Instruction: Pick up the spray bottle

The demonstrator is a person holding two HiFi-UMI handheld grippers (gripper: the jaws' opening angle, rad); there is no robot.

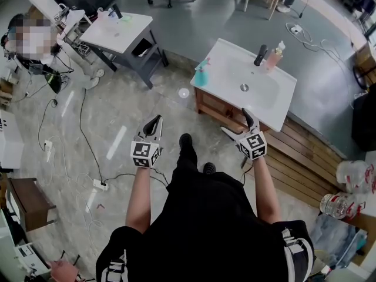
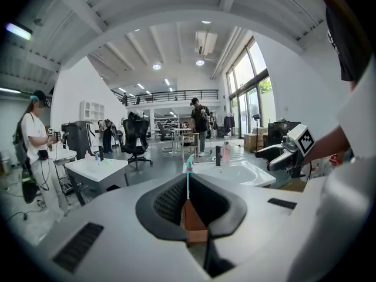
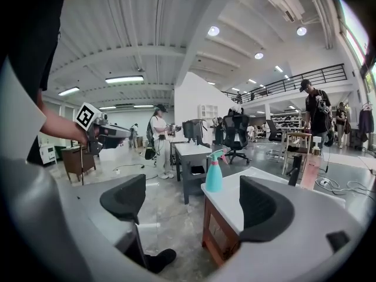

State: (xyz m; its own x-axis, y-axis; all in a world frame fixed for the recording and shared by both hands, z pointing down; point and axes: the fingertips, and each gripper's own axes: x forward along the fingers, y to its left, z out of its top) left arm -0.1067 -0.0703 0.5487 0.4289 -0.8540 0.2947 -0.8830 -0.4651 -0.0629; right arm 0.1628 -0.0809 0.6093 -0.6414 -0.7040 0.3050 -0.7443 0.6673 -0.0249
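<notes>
While I stand short of the white sink counter (image 1: 282, 107), the teal spray bottle (image 1: 201, 75) sits upright at its corner, untouched. Left gripper (image 1: 154, 123): jaws pressed together, nothing between them. Right gripper (image 1: 238, 128): jaws wide apart and empty, the bottle in line beyond them, well apart.

Spray bottle (image 1: 201, 75) stands on washbasin (image 1: 229, 62), left of the faucet (image 1: 259, 55).

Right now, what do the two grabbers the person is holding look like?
Both are pale grey with two curved black jaw pads, ribbed inside. The left gripper and right gripper each carry a white cube printed with black squares. The person wears a black top.
</notes>
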